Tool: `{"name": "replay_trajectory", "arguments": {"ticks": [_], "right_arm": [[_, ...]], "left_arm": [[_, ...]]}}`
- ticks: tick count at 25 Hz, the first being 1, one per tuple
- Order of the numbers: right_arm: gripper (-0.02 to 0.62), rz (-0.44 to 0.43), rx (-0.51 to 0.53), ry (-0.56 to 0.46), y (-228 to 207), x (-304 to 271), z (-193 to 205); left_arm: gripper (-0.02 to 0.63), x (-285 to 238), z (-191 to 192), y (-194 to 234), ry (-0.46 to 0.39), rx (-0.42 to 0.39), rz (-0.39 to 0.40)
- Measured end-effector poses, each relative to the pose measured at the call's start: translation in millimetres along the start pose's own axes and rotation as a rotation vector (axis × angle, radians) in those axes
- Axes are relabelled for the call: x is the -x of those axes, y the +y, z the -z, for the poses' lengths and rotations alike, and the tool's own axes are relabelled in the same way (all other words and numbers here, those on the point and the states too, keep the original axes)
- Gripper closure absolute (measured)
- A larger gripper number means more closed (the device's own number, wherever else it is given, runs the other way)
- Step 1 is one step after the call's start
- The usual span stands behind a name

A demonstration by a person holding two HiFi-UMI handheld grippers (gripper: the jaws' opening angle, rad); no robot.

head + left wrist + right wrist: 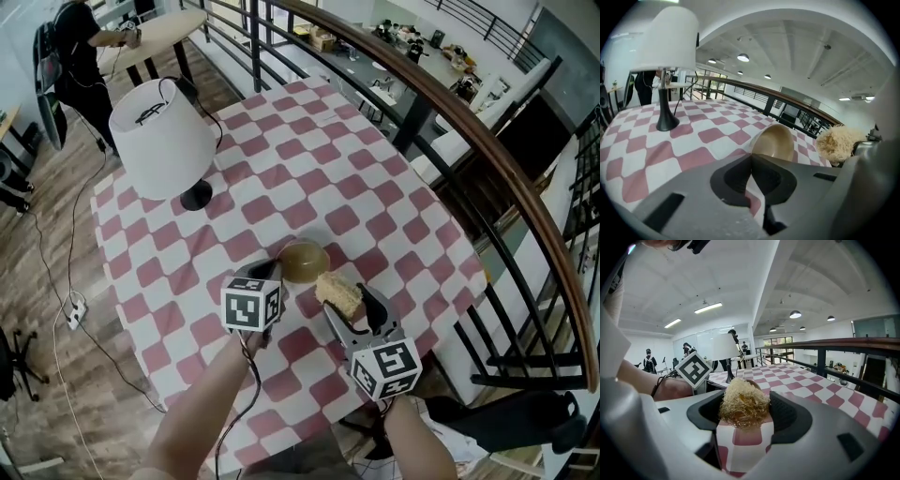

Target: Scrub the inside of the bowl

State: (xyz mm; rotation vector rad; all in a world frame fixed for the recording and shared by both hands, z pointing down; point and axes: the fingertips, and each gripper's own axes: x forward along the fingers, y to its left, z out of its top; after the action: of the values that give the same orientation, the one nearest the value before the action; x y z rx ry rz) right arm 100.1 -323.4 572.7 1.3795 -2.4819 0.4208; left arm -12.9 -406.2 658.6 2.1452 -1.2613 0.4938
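A tan bowl (303, 261) (774, 140) rests near the middle of the red-and-white checked table (281, 178). In the left gripper view it looks tipped up. My left gripper (271, 276) (751, 158) is at the bowl's near-left edge, its jaws closed together on the rim. Just right of the bowl, my right gripper (349, 305) (744, 411) is shut on a straw-coloured fibrous scrubber (339, 293) (743, 405). The scrubber (838, 143) hangs a little above the cloth beside the bowl and does not touch it.
A lamp with a white shade (161, 139) (665, 42) stands at the table's far left. A dark railing with a wooden handrail (469, 122) curves round the table's right side. Cables run across the wooden floor (66, 309) on the left. A person (80, 47) stands far back.
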Motion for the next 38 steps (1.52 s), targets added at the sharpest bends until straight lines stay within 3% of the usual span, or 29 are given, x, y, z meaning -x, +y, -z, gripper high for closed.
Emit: {"name": "replay_trajectory", "arguments": {"ticks": [3, 7, 13, 20, 27, 38], "right_arm": [[0.31, -0.001, 0.014, -0.036, 6, 7, -19], [0.31, -0.011, 0.049, -0.09, 25, 31, -54], [0.31, -0.027, 0.168, -0.184, 64, 69, -116], [0.31, -0.014, 0.309, -0.253, 113, 118, -167], [0.31, 0.049, 0.41, -0.244, 146, 155, -185], [0.31, -0.006, 0.558, -0.298, 207, 188, -185]], "left_arm": [[0.591, 27, -23, -10, -0.058, -0.046, -0.003], [0.591, 73, -47, -36, -0.127, -0.041, 0.03], [0.591, 149, -94, -74, -0.247, -0.043, 0.074], [0.591, 242, -127, -124, -0.362, -0.087, 0.073], [0.589, 298, -117, -163, -0.413, -0.176, 0.034], [0.591, 373, -87, -165, -0.521, -0.261, -0.097]]}}
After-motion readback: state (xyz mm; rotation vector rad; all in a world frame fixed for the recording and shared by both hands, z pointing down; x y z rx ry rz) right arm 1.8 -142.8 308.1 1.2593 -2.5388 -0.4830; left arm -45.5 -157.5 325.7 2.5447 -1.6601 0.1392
